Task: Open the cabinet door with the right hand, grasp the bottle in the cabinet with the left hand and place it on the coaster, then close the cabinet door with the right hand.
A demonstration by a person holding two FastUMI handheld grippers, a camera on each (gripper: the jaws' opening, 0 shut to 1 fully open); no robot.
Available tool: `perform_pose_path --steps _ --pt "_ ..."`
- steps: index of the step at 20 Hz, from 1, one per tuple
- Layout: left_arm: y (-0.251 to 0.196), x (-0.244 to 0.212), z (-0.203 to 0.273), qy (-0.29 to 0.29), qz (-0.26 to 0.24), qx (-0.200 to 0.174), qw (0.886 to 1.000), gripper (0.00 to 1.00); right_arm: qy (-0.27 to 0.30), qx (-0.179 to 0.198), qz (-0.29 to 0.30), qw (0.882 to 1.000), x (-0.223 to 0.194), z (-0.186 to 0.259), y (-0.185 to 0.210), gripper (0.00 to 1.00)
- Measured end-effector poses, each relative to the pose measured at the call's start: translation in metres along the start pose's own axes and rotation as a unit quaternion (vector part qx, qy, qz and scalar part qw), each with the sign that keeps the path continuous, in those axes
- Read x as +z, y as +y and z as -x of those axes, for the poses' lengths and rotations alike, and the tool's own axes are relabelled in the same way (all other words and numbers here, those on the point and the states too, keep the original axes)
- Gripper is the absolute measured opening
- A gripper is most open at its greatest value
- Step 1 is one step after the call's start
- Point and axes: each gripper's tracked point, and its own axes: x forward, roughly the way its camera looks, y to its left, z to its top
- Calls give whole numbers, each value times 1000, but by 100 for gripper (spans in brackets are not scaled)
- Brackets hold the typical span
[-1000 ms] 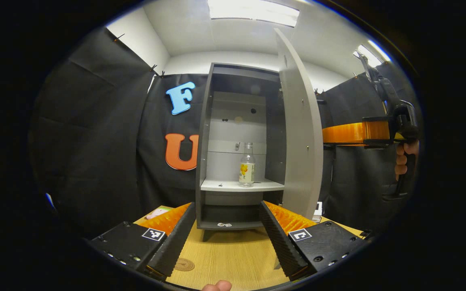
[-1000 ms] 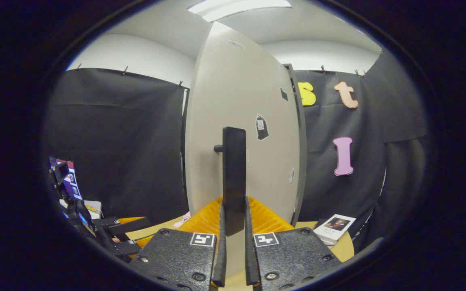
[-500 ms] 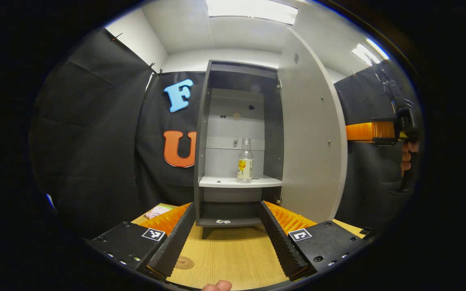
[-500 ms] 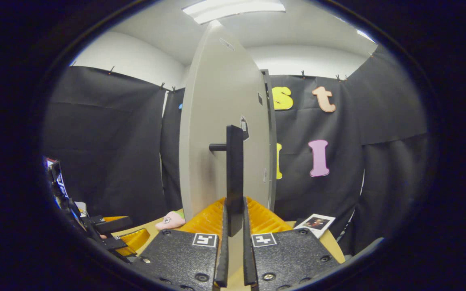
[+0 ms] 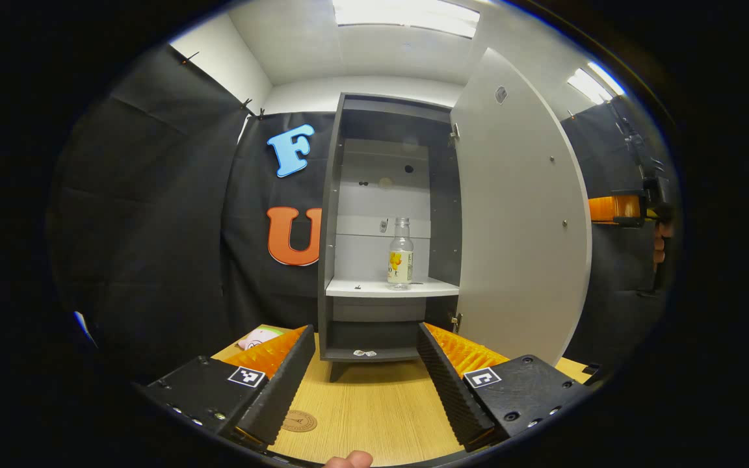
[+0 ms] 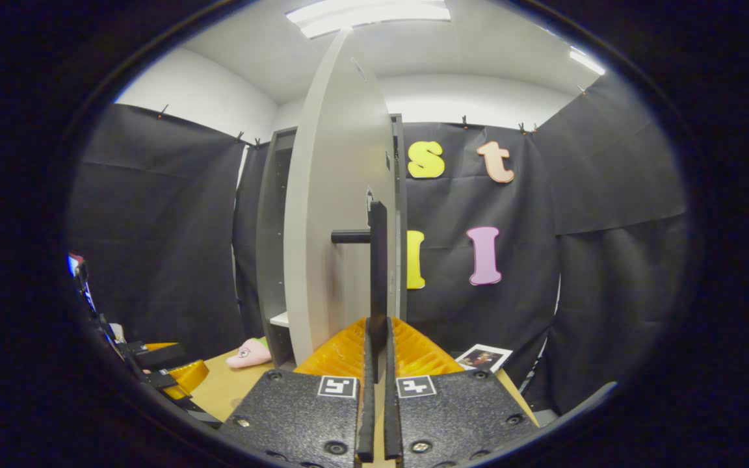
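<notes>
The bottle [image 5: 400,254] stands upright on the white shelf [image 5: 391,288] inside the cabinet [image 5: 331,214], near the shelf's front edge, and nothing is in front of it now because the door [image 5: 523,214] has swung much wider than a second ago. The right gripper [image 6: 378,364] is squeezed tight on the door's black handle [image 6: 378,273] (so step one looks nearly done). The left gripper [image 5: 366,370] waits spread wide over the table [image 5: 374,416], aimed at the bottle, with the round coaster [image 5: 298,421] near the table's front edge.
</notes>
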Motion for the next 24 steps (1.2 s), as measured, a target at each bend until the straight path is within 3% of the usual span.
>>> perform_pose_path --steps 9,17,20,24 --pt "-5 -3 4 9 -3 -2 1000 95 -2 -33 0 999 2 -1 -33 6" --pt "-22 -10 3 22 -13 -13 1000 95 -11 -20 -8 1000 2 6 -35 4" --pt "-29 -11 0 21 -11 -13 1000 95 -24 2 -22 999 0 24 -34 4" --pt "-38 -3 -8 9 -8 -11 1000 95 6 -5 -25 1000 -31 40 -58 9"
